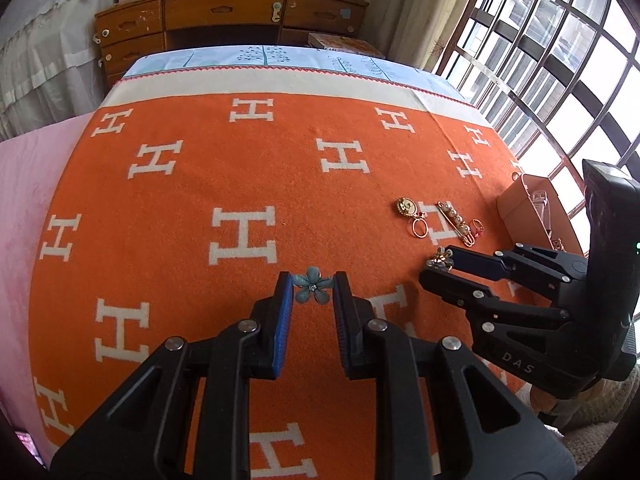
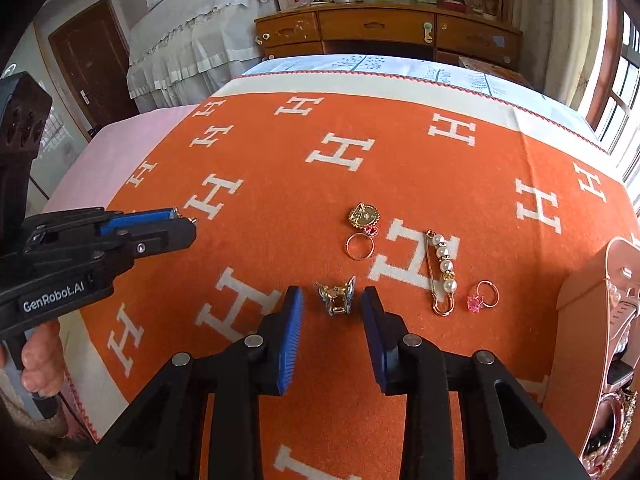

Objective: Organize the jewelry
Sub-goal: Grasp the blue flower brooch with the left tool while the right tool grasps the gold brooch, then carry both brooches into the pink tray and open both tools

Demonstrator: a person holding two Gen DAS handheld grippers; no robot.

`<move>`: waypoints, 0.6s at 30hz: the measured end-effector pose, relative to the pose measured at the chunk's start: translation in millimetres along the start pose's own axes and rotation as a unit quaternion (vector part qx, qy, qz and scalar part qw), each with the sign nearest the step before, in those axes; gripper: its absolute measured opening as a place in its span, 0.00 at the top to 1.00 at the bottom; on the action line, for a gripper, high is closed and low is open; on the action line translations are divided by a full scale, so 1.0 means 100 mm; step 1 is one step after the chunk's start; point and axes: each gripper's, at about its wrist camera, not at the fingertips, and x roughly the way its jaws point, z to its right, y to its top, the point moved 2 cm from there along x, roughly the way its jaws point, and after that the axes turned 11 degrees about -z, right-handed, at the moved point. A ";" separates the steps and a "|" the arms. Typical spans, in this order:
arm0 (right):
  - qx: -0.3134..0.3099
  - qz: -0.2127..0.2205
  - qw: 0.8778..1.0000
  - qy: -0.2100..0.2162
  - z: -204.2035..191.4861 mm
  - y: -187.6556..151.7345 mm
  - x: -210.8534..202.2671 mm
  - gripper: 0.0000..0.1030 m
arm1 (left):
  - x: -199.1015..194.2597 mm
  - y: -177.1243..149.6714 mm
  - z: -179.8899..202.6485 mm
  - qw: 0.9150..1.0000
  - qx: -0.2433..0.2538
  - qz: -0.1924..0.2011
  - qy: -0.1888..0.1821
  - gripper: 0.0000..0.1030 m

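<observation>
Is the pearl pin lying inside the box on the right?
No, the pearl pin lies on the orange blanket, apart from the box, between the two rings.

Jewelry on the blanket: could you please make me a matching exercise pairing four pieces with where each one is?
Things:
1. flower
2. butterfly clip
3. pearl pin
4. pink ring

Places:
A. lying across a white H
B. on the blanket between the fingers of the open right claw
C. between the pearl pin and the box
D. gripped in the left claw

Pairs: 1-D, 2-B, 3-A, 4-C
</observation>
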 end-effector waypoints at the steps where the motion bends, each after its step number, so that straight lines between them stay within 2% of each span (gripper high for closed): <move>1: 0.000 0.001 1.000 -0.002 0.00 0.01 0.01 0.72 | 0.00 -0.02 0.02 1.000 0.001 0.000 0.001 0.83; 5: -0.003 0.006 1.000 -0.021 -0.03 0.01 0.02 0.82 | -0.03 -0.06 0.09 1.000 0.005 0.001 -0.001 0.83; 12: 0.022 0.026 0.999 0.003 0.05 -0.09 -0.16 0.83 | -0.20 -0.10 0.28 1.000 0.019 0.007 -0.004 0.83; 18: 0.049 0.074 0.996 0.019 0.24 -0.30 -0.67 0.83 | -0.38 -0.05 0.65 0.999 0.050 0.017 -0.005 0.83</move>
